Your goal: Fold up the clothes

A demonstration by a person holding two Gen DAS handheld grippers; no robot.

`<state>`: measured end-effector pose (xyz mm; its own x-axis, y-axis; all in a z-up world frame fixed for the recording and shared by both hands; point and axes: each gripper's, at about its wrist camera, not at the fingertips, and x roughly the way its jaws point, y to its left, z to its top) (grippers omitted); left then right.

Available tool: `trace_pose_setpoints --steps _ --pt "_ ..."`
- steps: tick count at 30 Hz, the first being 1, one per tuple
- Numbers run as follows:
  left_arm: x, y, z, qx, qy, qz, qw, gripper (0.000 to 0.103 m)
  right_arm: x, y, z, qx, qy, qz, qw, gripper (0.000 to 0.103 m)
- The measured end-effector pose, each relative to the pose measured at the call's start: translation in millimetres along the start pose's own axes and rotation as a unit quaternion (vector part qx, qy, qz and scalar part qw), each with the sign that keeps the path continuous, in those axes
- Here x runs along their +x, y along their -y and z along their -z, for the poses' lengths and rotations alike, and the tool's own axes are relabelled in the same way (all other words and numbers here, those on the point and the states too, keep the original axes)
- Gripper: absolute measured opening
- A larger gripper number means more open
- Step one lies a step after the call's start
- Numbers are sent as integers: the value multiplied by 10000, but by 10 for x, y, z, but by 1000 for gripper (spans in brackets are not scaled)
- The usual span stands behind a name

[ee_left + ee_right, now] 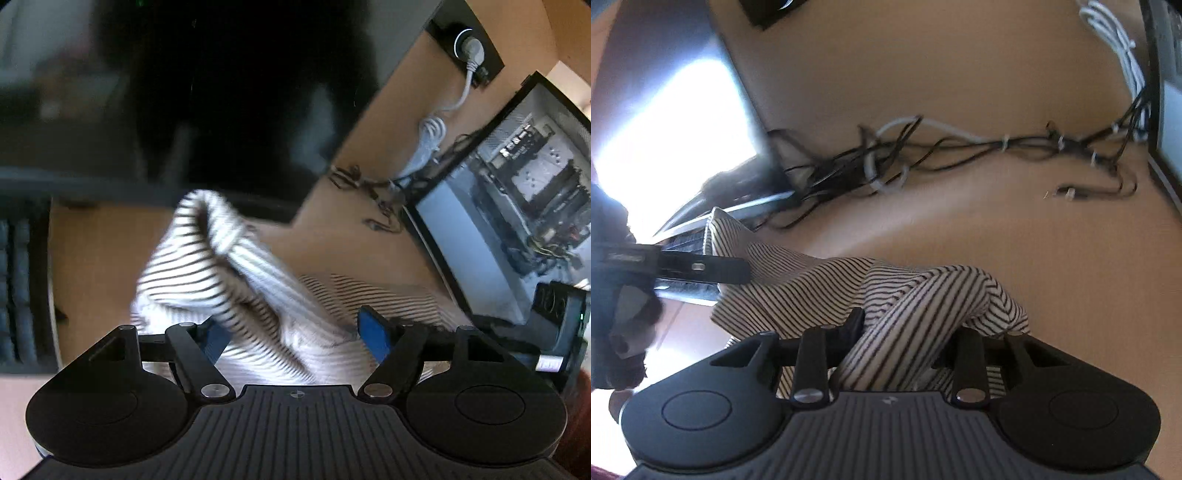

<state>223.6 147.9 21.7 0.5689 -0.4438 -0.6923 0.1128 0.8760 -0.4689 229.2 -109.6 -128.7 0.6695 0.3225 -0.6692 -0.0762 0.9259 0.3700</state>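
A white garment with thin black stripes (207, 266) lies bunched on the wooden desk (103, 258). In the left wrist view my left gripper (295, 332) stands wide, its blue pads (373, 328) on either side of a raised fold; I see no squeeze on the cloth. In the right wrist view the same garment (812, 288) spreads toward the left, and a twisted band of it runs up between the fingers of my right gripper (908, 332), which is shut on it. One finger of the left gripper (701, 266) reaches over the cloth's left edge there.
A dark monitor (221, 92) stands behind the cloth, with a keyboard (18, 288) at the left. A glass-sided computer case (517, 203) stands at the right. Tangled black and white cables (923, 155) lie across the desk beyond the garment. A plug and white cord (469, 55) hang at the back.
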Motion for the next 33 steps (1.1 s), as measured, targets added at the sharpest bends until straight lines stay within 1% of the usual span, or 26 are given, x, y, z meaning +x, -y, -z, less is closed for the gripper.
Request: trace_pose_setpoints --steps 2,4,6,7,8,9,11,13,14,16,17,21,22,23,24,25,26,27,29,30,31,33 --pt "-11 -5 48 78 -83 -177 9998 87 10 144 -70 50 -123 166 9998 32" --pt "-58 -3 230 263 -214 -473 9983 89 -6 219 -62 62 -225 329 9992 33" --pt "-130 -5 440 471 -337 -771 9953 93 -160 215 39 -55 -223 518 9984 40" --pt "-183 -5 557 585 -381 -897 9935 95 -237 213 90 -113 -221 613 9978 48" --pt "-237 2 670 711 -415 -1006 9915 95 -354 175 173 -285 -172 804 9962 56" --pt "-293 18 774 858 -429 -1068 9896 95 -489 107 271 -533 -109 986 9936 57" --pt "-406 55 975 1172 -444 -1137 9856 98 -773 -77 516 -1095 -42 1208 9866 61" --pt "-518 92 1176 1485 -458 -1204 9805 99 -1015 -268 765 -1512 -36 1311 9798 62" --pt "-553 115 1250 1601 -469 -1206 9786 99 -1127 -369 907 -1627 -75 1280 9783 62" --pt "-574 175 1336 1742 -498 -1137 9768 99 -1273 -526 1155 -1620 -221 1060 9808 62" --pt "-585 204 1380 1813 -512 -1103 9759 101 -1316 -623 1269 -1689 -277 974 9804 62" --pt "-504 433 1388 2120 -459 -980 9712 102 -1186 -903 1636 -2280 -611 1086 9657 60" --pt "-510 466 1395 2204 -441 -941 9699 102 -1119 -939 1692 -2406 -666 1189 9610 60" --pt "-496 514 1392 2293 -426 -892 9683 102 -1051 -970 1739 -2568 -713 1331 9546 59" --pt "-491 553 1392 2381 -419 -842 9667 103 -1014 -988 1792 -2758 -748 1511 9463 54" --pt "-492 586 1400 2478 -429 -789 9646 103 -984 -1002 1815 -2942 -734 1675 9381 33" --pt "-488 626 1413 2588 -449 -735 9621 103 -954 -1016 1836 -3124 -719 1837 9292 9" --pt "-488 655 1430 2700 -477 -675 9593 103 -1000 -1020 1754 -3086 -583 1917 9299 3" --pt "-486 686 1487 2910 -576 -550 9534 103 -1096 -1026 1584 -2994 -304 2070 9309 3" --pt "-479 694 1517 3005 -606 -548 9503 103 -1209 -1028 1437 -2792 -61 2061 9378 3" --pt "-468 694 1547 3094 -607 -611 9470 103 -1323 -1030 1288 -2582 186 2049 9439 3" --pt "-444 694 1606 3272 -610 -737 9401 103 -1509 -1045 1063 -2414 530 2077 9464 3"
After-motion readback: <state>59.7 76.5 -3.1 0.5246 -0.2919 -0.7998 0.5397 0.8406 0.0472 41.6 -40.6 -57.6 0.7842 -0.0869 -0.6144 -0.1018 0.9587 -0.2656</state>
